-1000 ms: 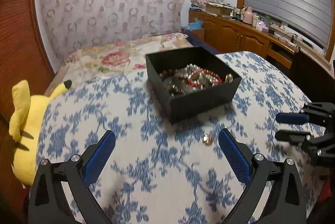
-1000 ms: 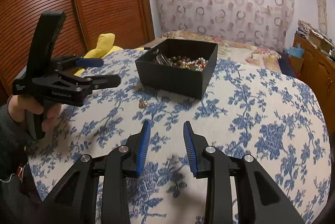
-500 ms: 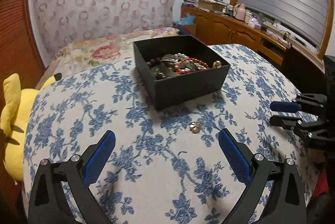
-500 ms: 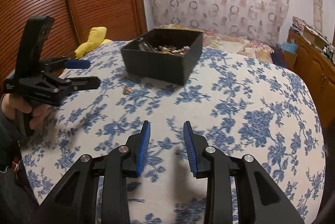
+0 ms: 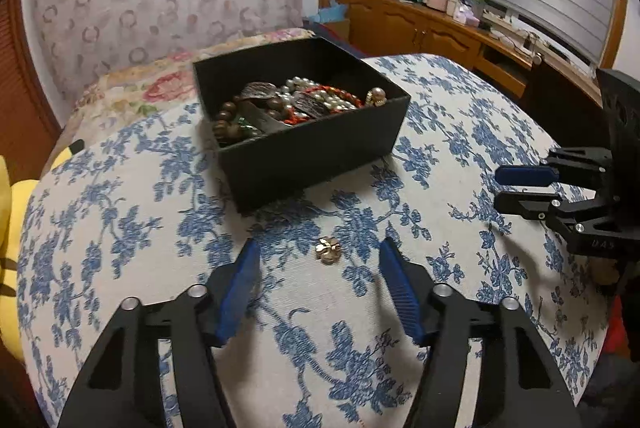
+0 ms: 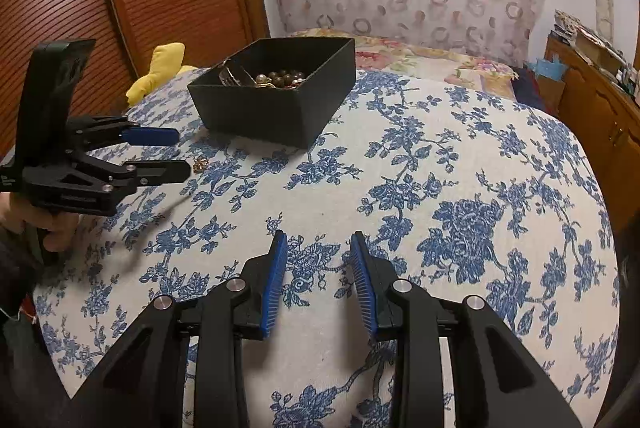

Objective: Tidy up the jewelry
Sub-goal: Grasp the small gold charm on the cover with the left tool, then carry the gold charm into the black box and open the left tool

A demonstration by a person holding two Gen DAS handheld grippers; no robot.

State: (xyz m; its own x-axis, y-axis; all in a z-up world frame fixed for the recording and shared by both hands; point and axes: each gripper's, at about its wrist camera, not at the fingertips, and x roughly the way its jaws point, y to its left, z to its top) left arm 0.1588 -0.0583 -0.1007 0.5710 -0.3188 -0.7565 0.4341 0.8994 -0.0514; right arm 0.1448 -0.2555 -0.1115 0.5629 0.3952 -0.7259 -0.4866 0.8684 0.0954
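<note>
Gold-coloured, a small flower-shaped trinket (image 5: 328, 249) lies on the blue-flowered cloth of the bench (image 5: 120, 212), between the spread fingers of the left tool (image 5: 318, 256) and in front of the black box (image 5: 320, 144). Only the left wrist view shows the box's full load: pearls, red beads and dark wooden beads tangled together. From the right wrist view a box wall hides most of that, and the trinket (image 6: 200, 163) sits just beyond the left tool's near fingertip. The right tool (image 6: 319, 260) hovers apart, holding nothing. The trinket's exact kind is too small to tell.
</note>
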